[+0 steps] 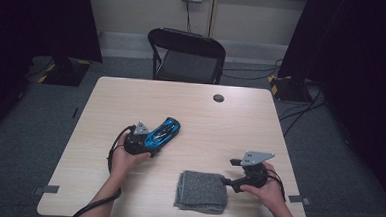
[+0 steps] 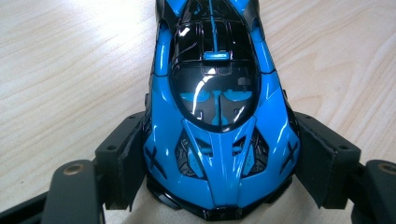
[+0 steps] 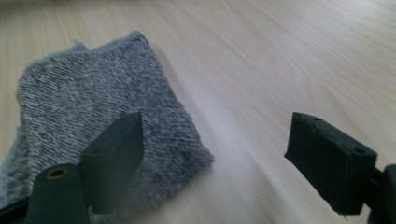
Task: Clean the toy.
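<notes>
Blue and black, a toy car (image 2: 219, 116) sits between the jaws of the left tongs (image 2: 219, 186), whose pads press on its two flanks near the nose, so the left tongs hold the car. In the high view the left tongs (image 1: 147, 138) and the car (image 1: 162, 133) are at the left middle of the desk (image 1: 196, 108), the car's far end pointing away and to the right, with the person's left hand (image 1: 123, 160) behind them. The right tongs (image 3: 215, 158) stand wide with nothing between the jaws; one jaw is over the near right corner of a grey knitted cloth (image 3: 93, 112), the other over bare wood. In the high view the right tongs (image 1: 230, 179) are just at the right edge of the folded cloth (image 1: 201, 190), which lies at the near edge of the desk, well apart from the car. Beyond the far edge stands a black folding chair (image 1: 186, 55).
</notes>
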### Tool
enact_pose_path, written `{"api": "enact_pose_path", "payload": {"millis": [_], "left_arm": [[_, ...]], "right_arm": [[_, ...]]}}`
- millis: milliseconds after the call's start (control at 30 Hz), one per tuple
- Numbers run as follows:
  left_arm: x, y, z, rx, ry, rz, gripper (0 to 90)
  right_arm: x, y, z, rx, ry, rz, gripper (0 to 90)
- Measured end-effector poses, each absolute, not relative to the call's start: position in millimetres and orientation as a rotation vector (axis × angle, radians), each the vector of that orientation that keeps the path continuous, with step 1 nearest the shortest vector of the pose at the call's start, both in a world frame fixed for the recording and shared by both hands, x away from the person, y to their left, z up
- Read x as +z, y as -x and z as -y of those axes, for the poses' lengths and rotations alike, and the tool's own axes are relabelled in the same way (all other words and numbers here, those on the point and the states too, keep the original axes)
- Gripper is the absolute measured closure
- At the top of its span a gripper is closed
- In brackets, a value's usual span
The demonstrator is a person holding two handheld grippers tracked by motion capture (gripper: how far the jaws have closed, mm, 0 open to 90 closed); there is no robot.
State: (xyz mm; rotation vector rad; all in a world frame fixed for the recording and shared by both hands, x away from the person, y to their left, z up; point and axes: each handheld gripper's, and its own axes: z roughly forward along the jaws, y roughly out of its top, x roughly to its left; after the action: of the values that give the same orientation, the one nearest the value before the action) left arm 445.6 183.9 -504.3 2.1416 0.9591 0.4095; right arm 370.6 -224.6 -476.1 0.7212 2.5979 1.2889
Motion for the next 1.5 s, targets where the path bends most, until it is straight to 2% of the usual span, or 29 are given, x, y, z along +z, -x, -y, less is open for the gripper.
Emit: {"api": "enact_pose_path", "payload": {"millis": [633, 967, 1500], "left_arm": [[-503.8, -444.9, -184.1, 0.409, -2.144, -0.963, 25.7], [-502.3, -445.4, -184.8, 0.38, -2.16, -0.96, 25.9], [-501.0, -446.5, -187.1, 0.358, -2.173, -0.949, 26.0]], "right_arm": [[-485.5, -352.1, 168.1, 1.332, -0.505, -2.762, 19.2], [-498.7, -351.3, 162.1, 1.268, -0.463, -2.792, 19.1], [-500.0, -350.5, 162.6, 1.271, -0.454, -2.78, 19.7]]}}
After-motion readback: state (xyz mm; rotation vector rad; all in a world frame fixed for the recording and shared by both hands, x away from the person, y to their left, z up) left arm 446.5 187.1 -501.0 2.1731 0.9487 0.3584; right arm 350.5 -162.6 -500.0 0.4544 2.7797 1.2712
